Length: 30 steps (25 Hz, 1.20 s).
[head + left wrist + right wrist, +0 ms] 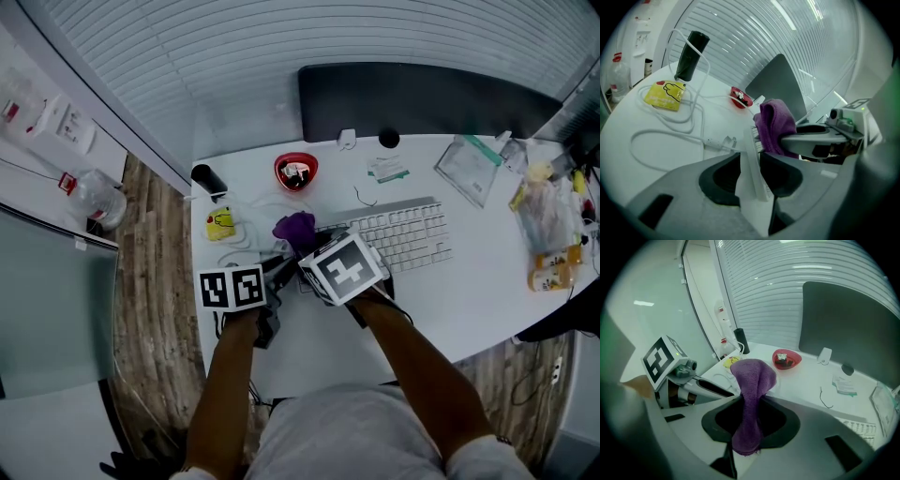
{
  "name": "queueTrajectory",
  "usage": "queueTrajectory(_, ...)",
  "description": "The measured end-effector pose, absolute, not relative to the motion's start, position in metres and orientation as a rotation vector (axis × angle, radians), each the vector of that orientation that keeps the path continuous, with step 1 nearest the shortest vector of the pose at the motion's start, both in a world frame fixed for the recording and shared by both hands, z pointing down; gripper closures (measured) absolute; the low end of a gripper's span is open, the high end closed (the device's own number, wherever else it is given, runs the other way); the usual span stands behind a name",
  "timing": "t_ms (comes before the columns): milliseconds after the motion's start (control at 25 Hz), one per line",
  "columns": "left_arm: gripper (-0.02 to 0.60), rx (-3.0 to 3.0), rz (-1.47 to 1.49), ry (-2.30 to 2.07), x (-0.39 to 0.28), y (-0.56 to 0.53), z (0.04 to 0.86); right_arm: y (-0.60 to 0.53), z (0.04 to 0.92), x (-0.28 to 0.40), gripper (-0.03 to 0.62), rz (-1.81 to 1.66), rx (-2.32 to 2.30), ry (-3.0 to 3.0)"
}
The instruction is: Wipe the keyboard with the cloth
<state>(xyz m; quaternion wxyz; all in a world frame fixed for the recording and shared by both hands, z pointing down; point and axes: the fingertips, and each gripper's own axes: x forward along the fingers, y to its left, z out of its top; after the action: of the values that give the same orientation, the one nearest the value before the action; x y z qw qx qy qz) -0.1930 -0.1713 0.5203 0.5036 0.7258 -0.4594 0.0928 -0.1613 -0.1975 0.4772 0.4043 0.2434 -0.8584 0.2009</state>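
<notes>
- Left gripper (751,174): clamped across left end of keyboard (405,234), which lies flat on desk (487,300).
- Keyboard: probably light, stiff, prone to skid; best pinned by bare edge, clear of keys.
- Cloth (751,390): purple, soft, limp; bunched over keyboard's left end.
- Right gripper (750,423): clenched on cloth mid-fold; loose top free for wiping.

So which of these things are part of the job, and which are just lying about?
Part of the job: purple cloth, keyboard.
Just lying about: red bowl, yellow packet, black tube, white cable, clear pouch.
</notes>
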Motion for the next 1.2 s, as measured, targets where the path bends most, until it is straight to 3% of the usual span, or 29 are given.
queueTrajectory(1200, 0.433, 1.756, 0.261, -1.143, -0.194, -0.173, 0.521, -0.279, 0.477, 0.137, 0.510, 0.647, 1.080, -1.895)
